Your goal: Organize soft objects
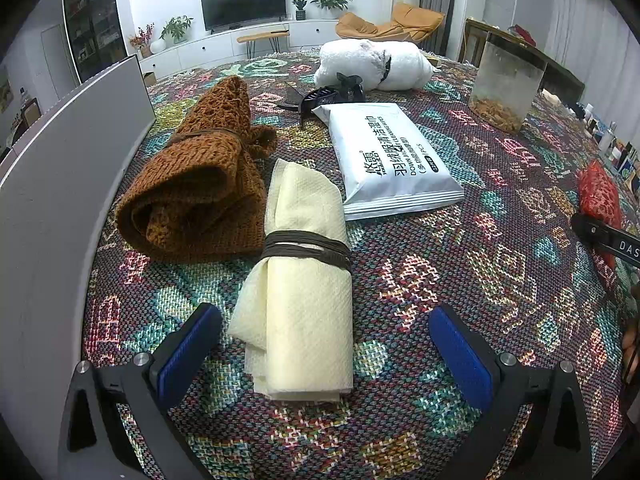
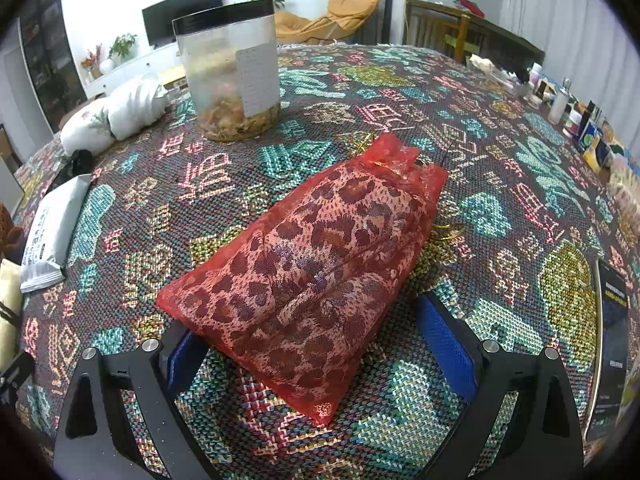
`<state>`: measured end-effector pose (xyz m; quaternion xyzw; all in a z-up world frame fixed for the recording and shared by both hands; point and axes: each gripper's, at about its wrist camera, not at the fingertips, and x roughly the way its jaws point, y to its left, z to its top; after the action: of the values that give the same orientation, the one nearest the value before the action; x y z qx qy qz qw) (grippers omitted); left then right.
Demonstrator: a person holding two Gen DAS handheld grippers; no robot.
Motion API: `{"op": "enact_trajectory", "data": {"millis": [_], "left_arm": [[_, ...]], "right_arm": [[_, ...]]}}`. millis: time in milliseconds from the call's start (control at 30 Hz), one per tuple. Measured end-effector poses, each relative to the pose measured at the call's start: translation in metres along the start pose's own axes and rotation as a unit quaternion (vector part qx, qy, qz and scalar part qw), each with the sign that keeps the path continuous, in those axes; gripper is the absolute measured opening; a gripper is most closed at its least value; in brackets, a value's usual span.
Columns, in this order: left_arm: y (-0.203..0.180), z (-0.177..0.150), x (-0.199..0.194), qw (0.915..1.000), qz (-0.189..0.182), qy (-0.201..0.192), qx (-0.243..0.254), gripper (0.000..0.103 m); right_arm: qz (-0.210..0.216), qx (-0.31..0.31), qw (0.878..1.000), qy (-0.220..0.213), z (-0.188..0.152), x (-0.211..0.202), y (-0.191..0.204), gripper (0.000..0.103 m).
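Two bundles (image 1: 298, 280) (image 2: 316, 256), patterned woven tablecloth (image 2: 500, 208), living room

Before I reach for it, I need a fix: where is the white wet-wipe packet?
In the left wrist view the white wet-wipe packet lies flat, right of the brown knitted bundle, beyond the cream cloth roll.

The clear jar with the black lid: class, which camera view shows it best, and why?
The right wrist view: the clear jar stands near centre, upright, lid, label and brownish contents all plain. The left wrist view shows it at the far right, smaller and distorted, label unseen.
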<state>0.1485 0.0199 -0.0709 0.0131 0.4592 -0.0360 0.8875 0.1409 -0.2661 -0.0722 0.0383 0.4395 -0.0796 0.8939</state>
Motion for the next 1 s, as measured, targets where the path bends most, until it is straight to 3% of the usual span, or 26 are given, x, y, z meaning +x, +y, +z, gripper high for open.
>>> {"op": "enact_trajectory", "data": {"millis": [433, 500, 567, 667, 733, 867, 1000], "left_arm": [[0.0, -0.002, -0.004, 0.9999, -0.002, 0.009, 0.006, 0.103], [0.002, -0.008, -0.017, 0.9996, -0.02, 0.015, 0.012, 0.103], [0.009, -0.008, -0.044, 0.9993, -0.036, -0.006, 0.006, 0.103], [0.023, 0.016, -0.072, 0.9983, -0.035, -0.043, -0.016, 0.103], [0.036, 0.044, -0.075, 0.9979, -0.027, -0.044, -0.039, 0.103], [0.063, 0.097, -0.027, 0.9956, 0.0, 0.032, -0.088, 0.103], [0.074, 0.106, 0.034, 0.9908, 0.047, 0.103, -0.075, 0.103]], "right_arm": [[0.001, 0.0, 1.0, 0.0, 0.0, 0.0, 0.0, 0.098], [0.0, 0.0, 1.0, 0.0, 0.0, 0.0, 0.0, 0.098], [0.001, 0.0, 1.0, 0.0, 0.0, 0.0, 0.0, 0.098], [0.001, 0.0, 1.0, 0.0, 0.0, 0.0, 0.0, 0.098], [0.001, 0.0, 1.0, 0.0, 0.0, 0.0, 0.0, 0.098], [0.001, 0.0, 1.0, 0.0, -0.001, 0.0, 0.0, 0.098], [0.003, 0.0, 1.0, 0.0, 0.0, 0.0, -0.001, 0.098]]}}
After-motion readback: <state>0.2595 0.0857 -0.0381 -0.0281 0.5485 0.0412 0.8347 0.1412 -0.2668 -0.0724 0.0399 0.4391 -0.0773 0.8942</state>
